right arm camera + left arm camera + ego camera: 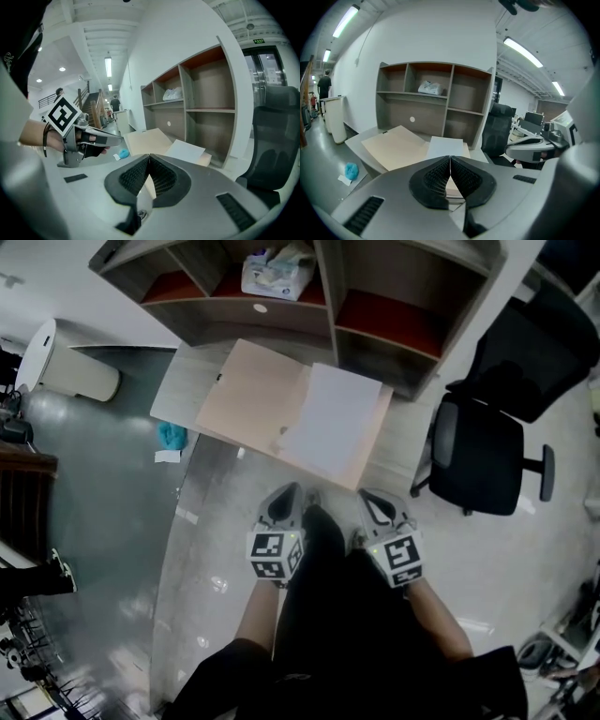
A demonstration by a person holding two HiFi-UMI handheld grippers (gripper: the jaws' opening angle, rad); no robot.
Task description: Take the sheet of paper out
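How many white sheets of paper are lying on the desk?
1. The white sheet lies on the right half of the tan folder, on the desk in front of the shelf unit. Others may be hidden beneath it.

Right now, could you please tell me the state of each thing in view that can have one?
left gripper: shut, empty.
right gripper: shut, empty.
sheet of paper: lying flat on the beige folder, untouched.
beige folder: flat on the desk, apparently open.
white bag: resting in a compartment of the shelf.
office chair: empty, beside the desk.
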